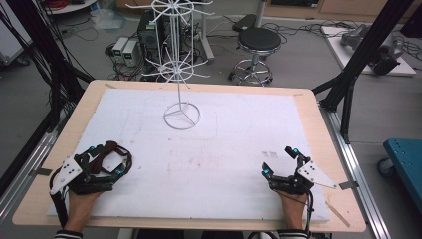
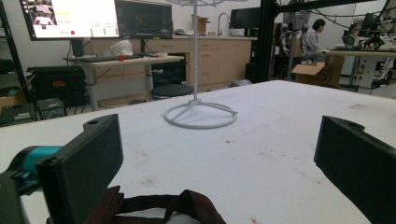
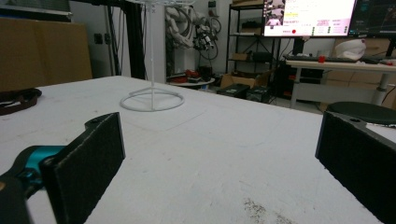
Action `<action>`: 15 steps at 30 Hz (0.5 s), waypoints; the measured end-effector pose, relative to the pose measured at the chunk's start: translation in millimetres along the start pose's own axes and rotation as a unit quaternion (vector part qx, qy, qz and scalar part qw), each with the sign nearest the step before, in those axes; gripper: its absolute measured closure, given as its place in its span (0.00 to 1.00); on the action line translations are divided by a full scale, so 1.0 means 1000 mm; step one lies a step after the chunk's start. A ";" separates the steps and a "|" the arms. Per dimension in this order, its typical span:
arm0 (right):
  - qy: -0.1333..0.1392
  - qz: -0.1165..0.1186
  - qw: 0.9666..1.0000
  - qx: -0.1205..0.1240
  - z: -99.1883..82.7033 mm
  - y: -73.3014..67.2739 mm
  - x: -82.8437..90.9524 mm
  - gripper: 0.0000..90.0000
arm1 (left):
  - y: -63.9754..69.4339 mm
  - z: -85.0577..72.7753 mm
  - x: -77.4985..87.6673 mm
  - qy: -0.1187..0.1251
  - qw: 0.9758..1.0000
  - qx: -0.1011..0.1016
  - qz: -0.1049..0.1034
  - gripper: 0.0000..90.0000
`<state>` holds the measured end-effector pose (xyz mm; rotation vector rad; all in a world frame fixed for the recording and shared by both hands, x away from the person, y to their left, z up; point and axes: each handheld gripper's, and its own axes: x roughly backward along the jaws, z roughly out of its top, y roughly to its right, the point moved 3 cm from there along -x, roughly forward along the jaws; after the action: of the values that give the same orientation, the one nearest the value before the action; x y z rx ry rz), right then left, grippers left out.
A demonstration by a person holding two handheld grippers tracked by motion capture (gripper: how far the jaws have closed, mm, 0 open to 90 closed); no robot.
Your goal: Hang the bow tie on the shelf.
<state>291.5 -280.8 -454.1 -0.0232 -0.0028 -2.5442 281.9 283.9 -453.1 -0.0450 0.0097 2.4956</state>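
Note:
A dark brown looped strap (image 1: 118,153) lies on the white foam sheet (image 1: 209,149) at the front left. My left gripper (image 1: 107,160) rests there, open, with its jaws on either side of the loop's near part. In the left gripper view the strap (image 2: 187,207) lies low between the wide-apart jaws, touching neither pad. A white wire rack stands at the back middle on its ring base (image 1: 181,115), which also shows ahead as the ring base (image 2: 201,114). My right gripper (image 1: 279,160) rests open at the front right with nothing between its jaws, facing the ring base (image 3: 152,99).
The wooden table edge (image 1: 318,114) borders the foam sheet. Behind the table stand a black stool (image 1: 258,40) and boxes with cables on the floor. Black frame posts (image 1: 348,74) flank the table. A blue cart (image 1: 405,154) sits at the right.

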 end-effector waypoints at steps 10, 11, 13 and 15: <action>-0.001 -0.001 1.000 0.000 0.000 -0.001 0.000 0.01 | 0.001 0.000 0.000 -0.001 1.000 -0.001 0.005 0.02; -0.002 -0.002 1.000 0.002 0.000 -0.001 0.000 0.01 | 0.001 0.000 0.000 -0.001 1.000 -0.001 0.005 0.02; -0.001 0.000 1.000 0.005 0.000 -0.001 0.000 0.01 | 0.001 0.000 -0.001 -0.004 1.000 0.000 0.005 0.02; -0.002 -0.001 1.000 0.003 0.000 -0.001 0.000 0.01 | 0.000 0.000 -0.002 -0.006 1.000 0.001 0.005 0.02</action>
<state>290.6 -279.8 -454.3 -0.0253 -0.0131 -2.5452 282.8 282.6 -452.8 -0.0299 0.0079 2.5051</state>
